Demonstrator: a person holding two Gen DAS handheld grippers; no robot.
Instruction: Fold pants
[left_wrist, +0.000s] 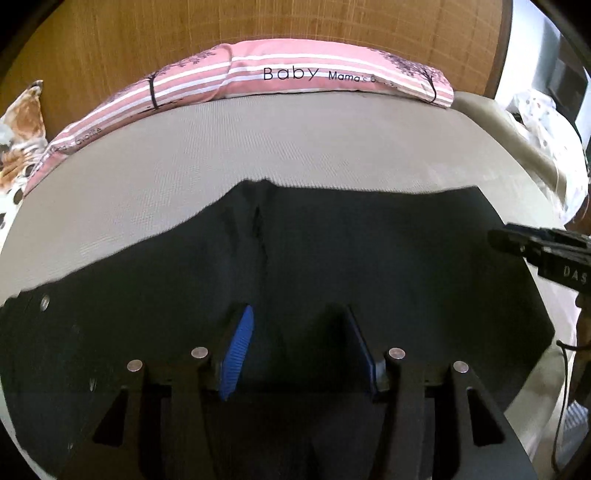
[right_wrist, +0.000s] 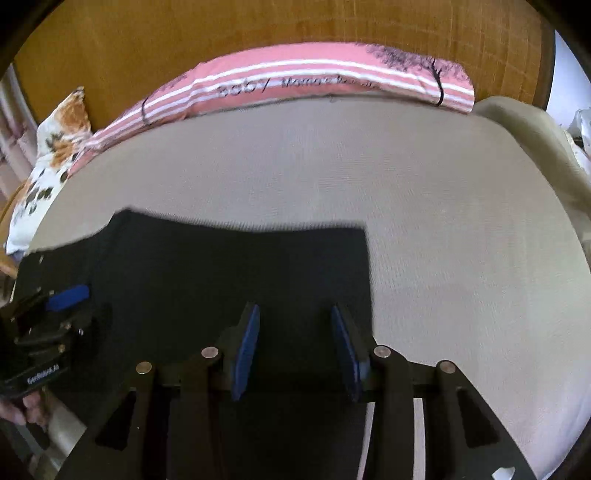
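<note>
Dark pants (left_wrist: 332, 251) lie flat on a beige mattress (left_wrist: 258, 147), folded into a broad panel with a centre seam. My left gripper (left_wrist: 299, 314) is open just above the pants, blue pads apart, holding nothing. My right gripper (right_wrist: 295, 314) is open over the right end of the pants (right_wrist: 221, 266), near their right edge. The right gripper shows at the right edge of the left wrist view (left_wrist: 546, 254). The left gripper shows at the left edge of the right wrist view (right_wrist: 48, 314).
A pink striped pillow (left_wrist: 295, 74) lies along the wooden headboard (left_wrist: 147, 37). A floral pillow (left_wrist: 18, 140) sits at far left. Bare mattress (right_wrist: 461, 240) lies right of the pants. White bedding (left_wrist: 546, 140) is heaped at right.
</note>
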